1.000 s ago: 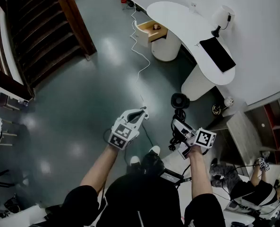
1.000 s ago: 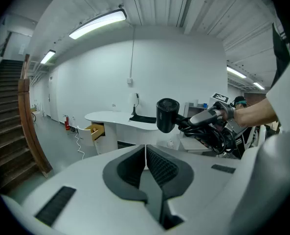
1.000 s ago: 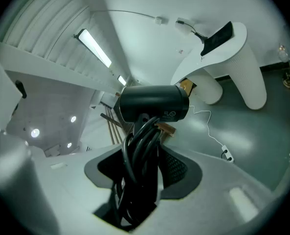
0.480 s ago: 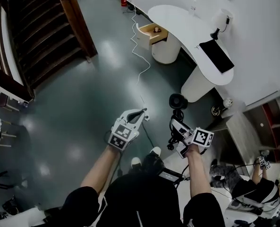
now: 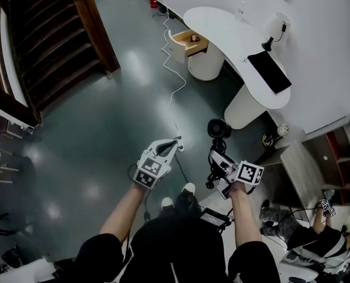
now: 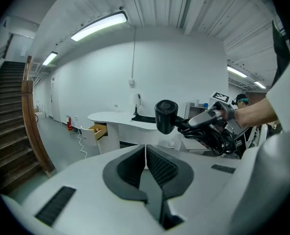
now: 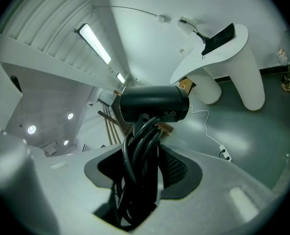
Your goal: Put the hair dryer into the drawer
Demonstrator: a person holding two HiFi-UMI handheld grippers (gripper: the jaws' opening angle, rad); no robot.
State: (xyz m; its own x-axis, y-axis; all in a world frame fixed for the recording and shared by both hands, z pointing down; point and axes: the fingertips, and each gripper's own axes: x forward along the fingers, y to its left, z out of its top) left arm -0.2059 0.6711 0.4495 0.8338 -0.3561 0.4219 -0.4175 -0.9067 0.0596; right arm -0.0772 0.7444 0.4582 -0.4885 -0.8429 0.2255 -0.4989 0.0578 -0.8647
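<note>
We're carrying the dryer (image 5: pixel 216 128) clamped with its bundled cord in the right gripper (image 5: pixel 222 161), left gripper (image 5: pixel 171 145) closed on nothing, and next we're needing to reach the open drawer (image 5: pixel 185 42), well ahead.

The dark, shiny floor (image 5: pixel 104 122) carries a curved white desk (image 5: pixel 234 37), its drawer (image 5: pixel 185 40) open, with a white cable (image 5: pixel 172 98) trailing nearby.

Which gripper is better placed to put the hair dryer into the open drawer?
Right. The right gripper has its jaws shut on the black hair dryer and its bundled cord; the left gripper is shut and empty.
</note>
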